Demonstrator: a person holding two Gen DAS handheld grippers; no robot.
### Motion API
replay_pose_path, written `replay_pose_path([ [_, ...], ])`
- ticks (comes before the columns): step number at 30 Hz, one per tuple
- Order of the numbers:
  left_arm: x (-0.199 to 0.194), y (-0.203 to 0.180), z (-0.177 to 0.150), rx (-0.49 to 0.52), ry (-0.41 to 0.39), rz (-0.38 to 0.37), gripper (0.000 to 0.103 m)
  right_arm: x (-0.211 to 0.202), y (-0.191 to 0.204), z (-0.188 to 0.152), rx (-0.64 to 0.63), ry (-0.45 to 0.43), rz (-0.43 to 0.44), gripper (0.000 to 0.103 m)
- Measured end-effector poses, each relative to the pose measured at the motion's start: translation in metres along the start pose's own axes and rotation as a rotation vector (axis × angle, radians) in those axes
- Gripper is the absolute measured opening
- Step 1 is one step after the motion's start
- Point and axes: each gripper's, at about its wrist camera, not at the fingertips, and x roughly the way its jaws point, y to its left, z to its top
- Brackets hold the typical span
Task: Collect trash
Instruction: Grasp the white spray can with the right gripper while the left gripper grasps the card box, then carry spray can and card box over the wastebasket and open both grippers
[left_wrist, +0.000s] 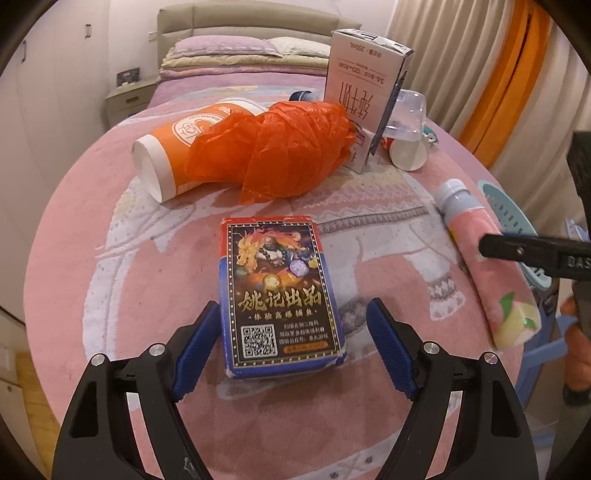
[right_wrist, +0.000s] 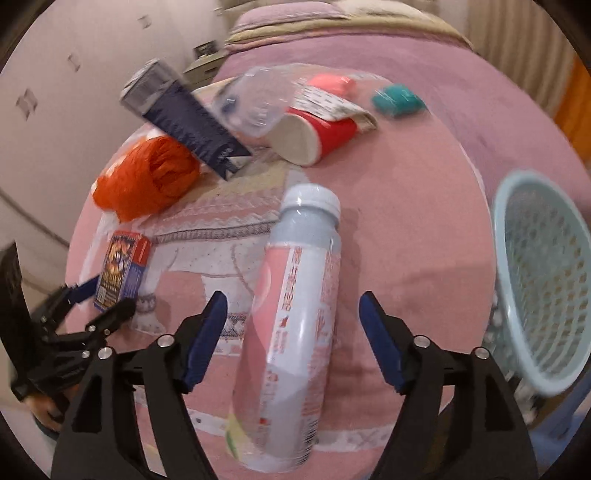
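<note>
Right gripper (right_wrist: 288, 339), jaws apart astride the bottle (right_wrist: 291, 332) at frame centre without pressing it, risks rolling the round bottle aside if one pad lands first.

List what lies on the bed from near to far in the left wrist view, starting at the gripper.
Blue and black playing-card box → crumpled orange plastic bag → tall white milk carton standing upright → purple pillow at the headboard.

Warm, even indoor light with soft shadows; strong fisheye bending, and motion blur smears the right wrist view.
</note>
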Motion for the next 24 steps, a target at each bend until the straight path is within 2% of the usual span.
replay_pose_path([
  [4,0.003,-0.008,0.001,0.011,0.006,0.056,0.074,0.006,-0.010,-0.014,0.095,0.045,0.009,0.072],
  [7,0.002,-0.009,0.001,0.013,0.002,0.096,0.061,0.001,-0.002,-0.016,0.093,0.006,-0.024,0.069],
  [8,0.001,-0.009,0.001,0.011,0.001,0.103,0.060,-0.001,0.000,-0.018,0.092,-0.004,-0.017,0.067],
  [10,-0.002,-0.007,0.001,-0.006,-0.004,0.090,0.060,-0.003,0.003,-0.019,0.079,-0.017,-0.013,0.056],
  [13,-0.010,-0.013,0.001,-0.003,-0.028,0.079,0.059,-0.007,0.008,-0.020,0.053,-0.033,-0.022,0.047],
  [16,-0.022,-0.025,0.005,0.024,-0.066,0.068,0.059,-0.006,0.015,-0.021,0.022,-0.048,-0.045,0.047],
  [20,-0.043,-0.045,0.016,0.066,-0.130,0.045,0.059,-0.016,0.011,-0.021,0.027,-0.079,0.002,0.046],
  [24,-0.056,-0.067,0.029,0.090,-0.185,0.006,0.059,-0.034,0.004,-0.018,0.027,-0.119,0.009,0.046],
])
